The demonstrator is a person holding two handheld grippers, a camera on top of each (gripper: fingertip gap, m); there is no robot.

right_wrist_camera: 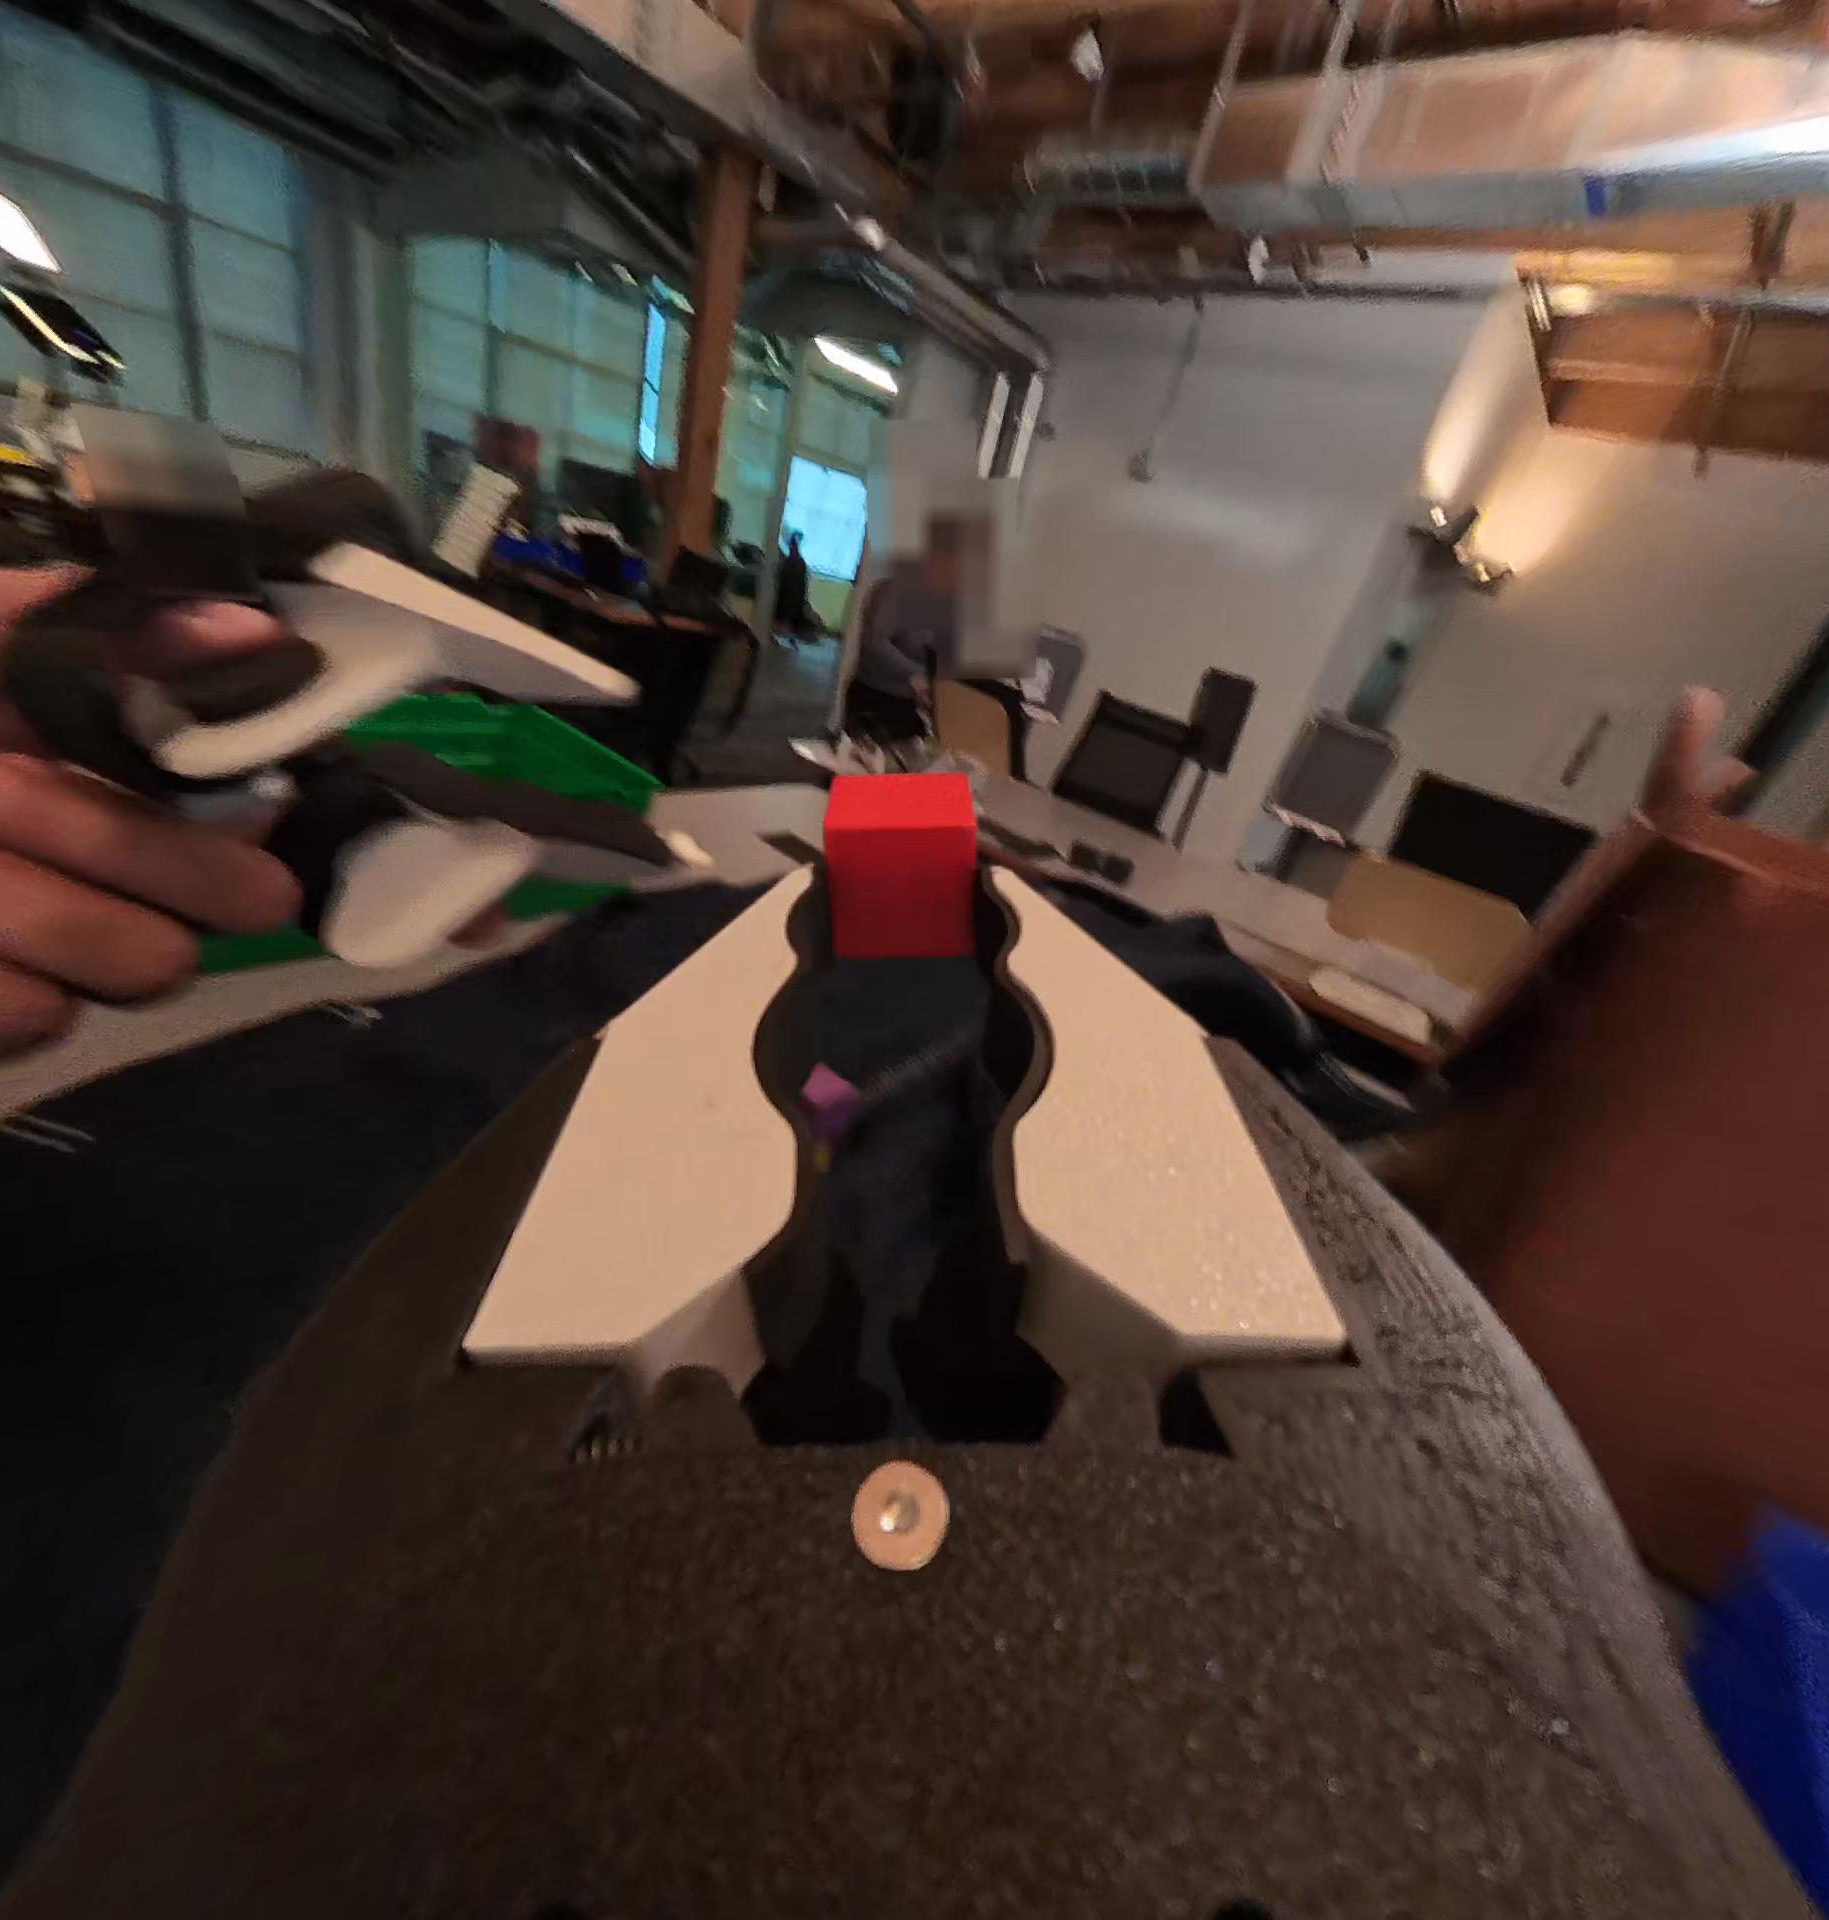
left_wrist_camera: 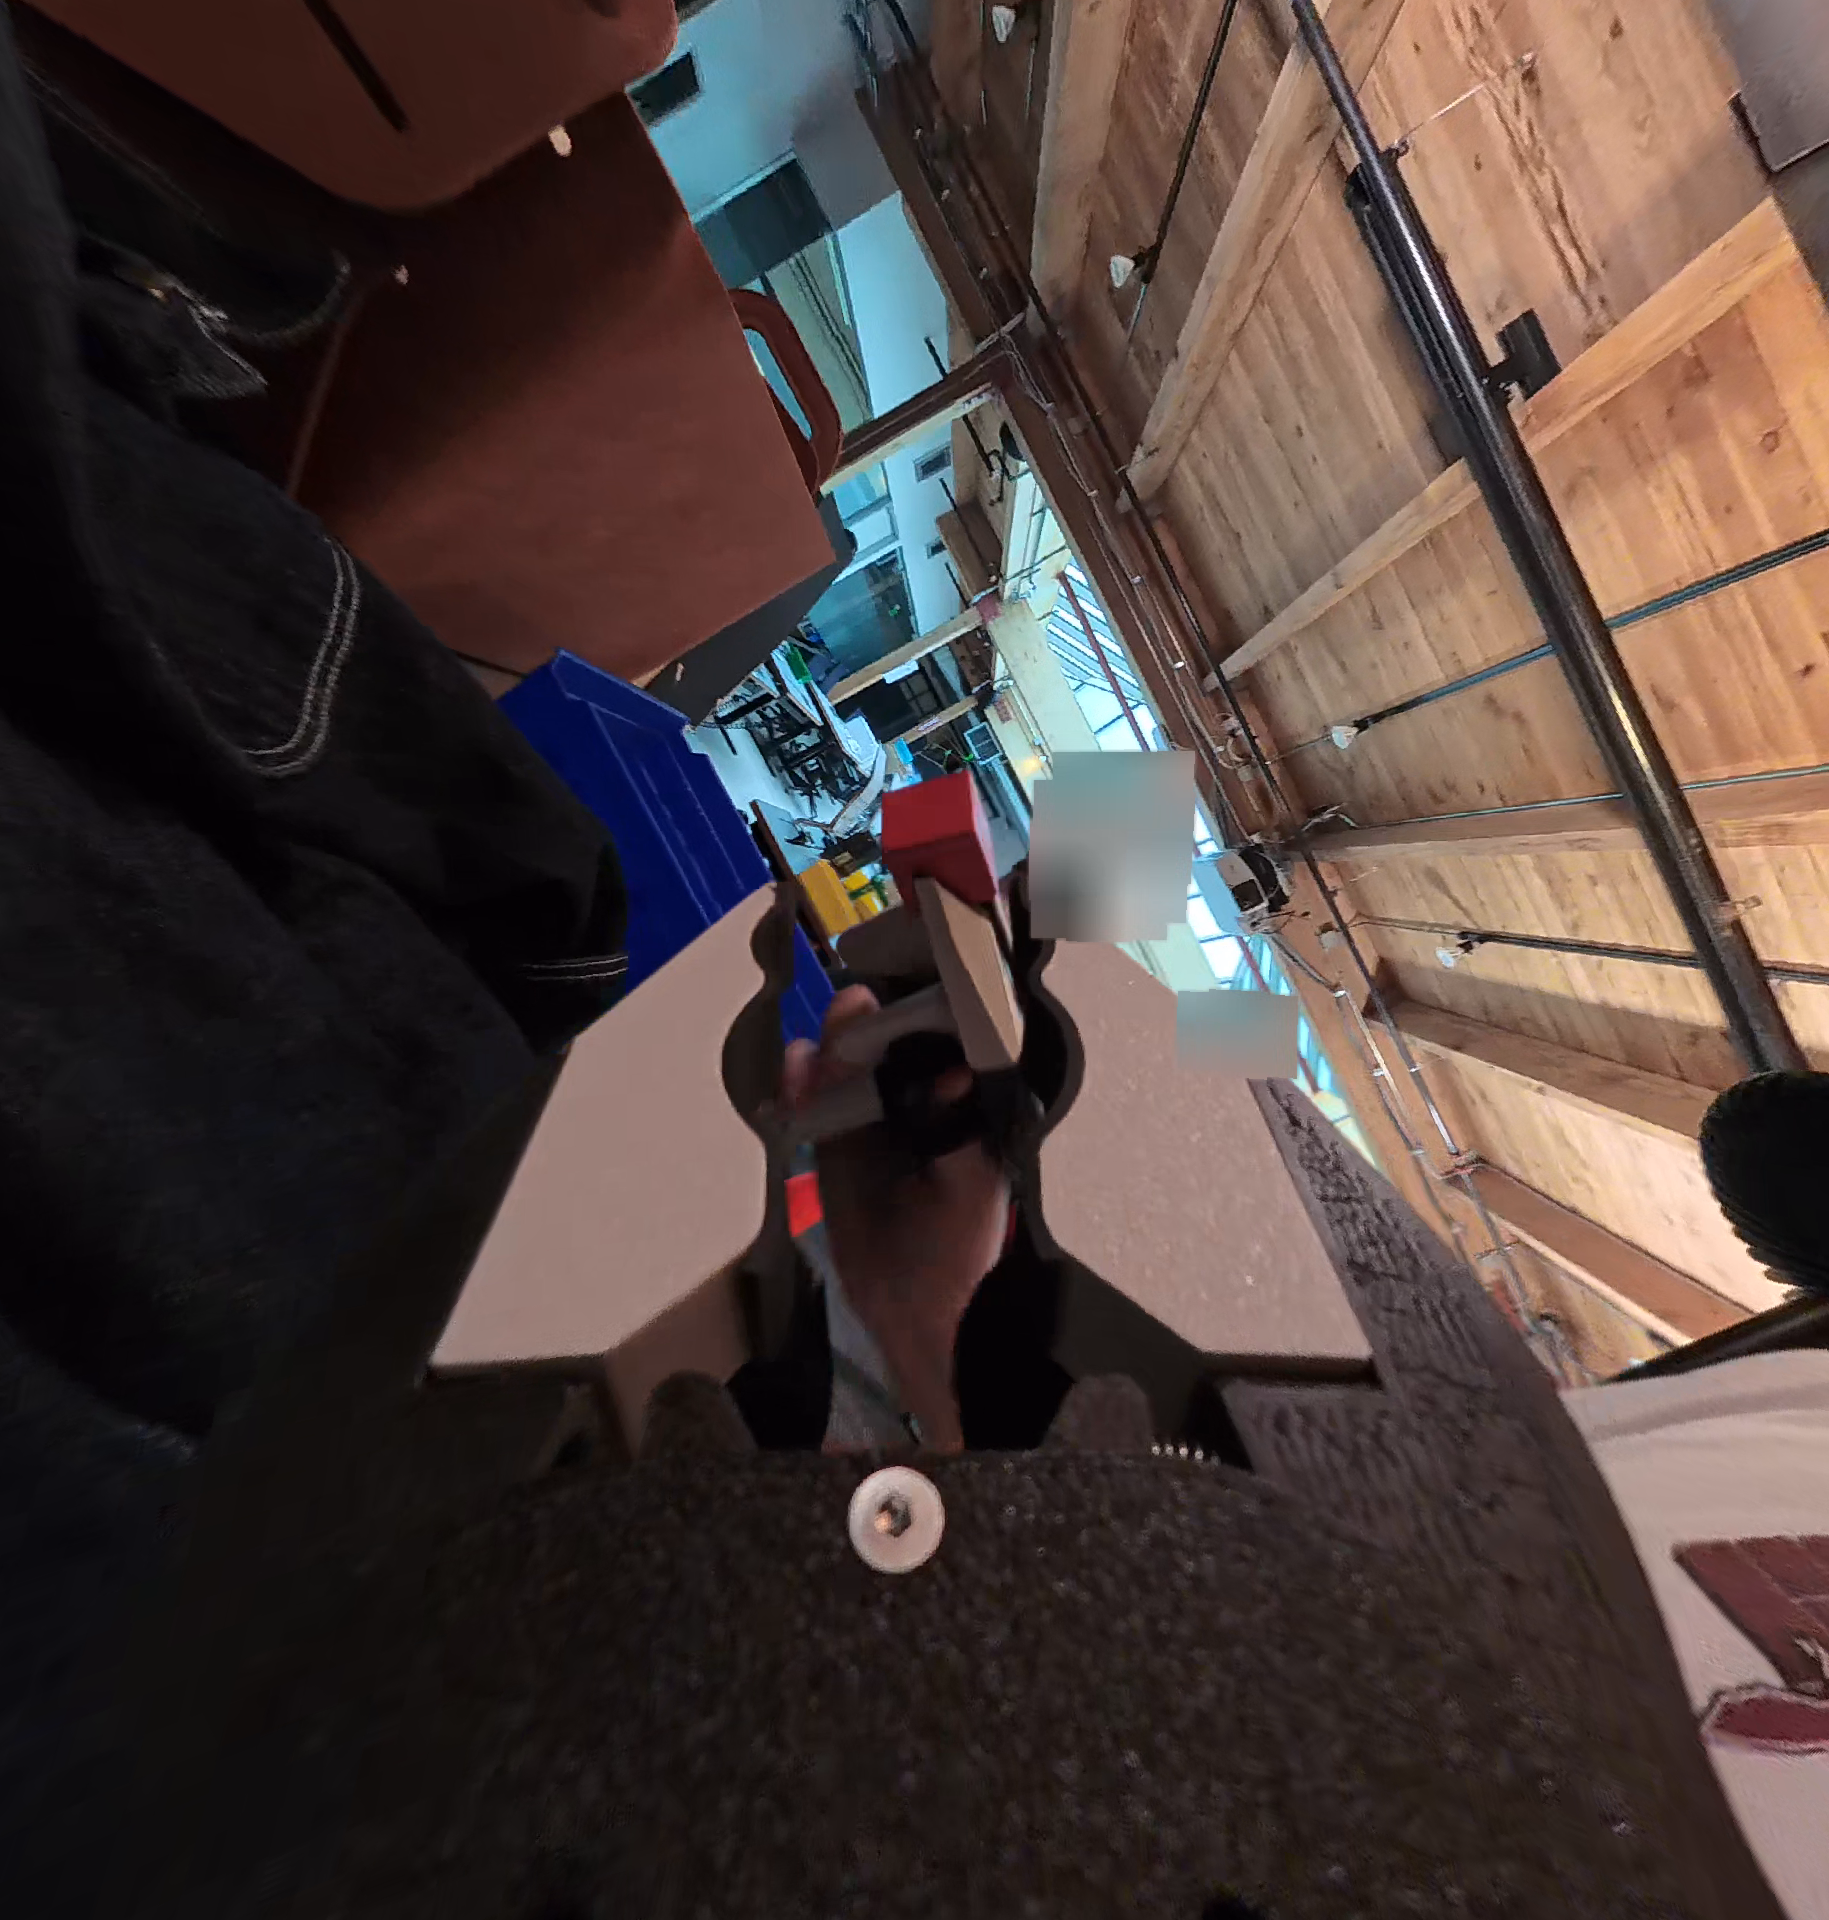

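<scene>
Right wrist view: a red block (right_wrist_camera: 897,864), judged light, rigid and smooth, is pinched at the right claw (right_wrist_camera: 902,904) tips; the left claw (left_wrist_camera: 894,935) is released.

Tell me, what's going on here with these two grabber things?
A person holds a two-finger gripper in each hand. The right gripper is clamped on a red block, raised in the air. The left gripper holds nothing, with its fingers apart; it points at the other one, beside a blue bin and a brown chair. A small purple piece lies below on dark fabric.
</scene>
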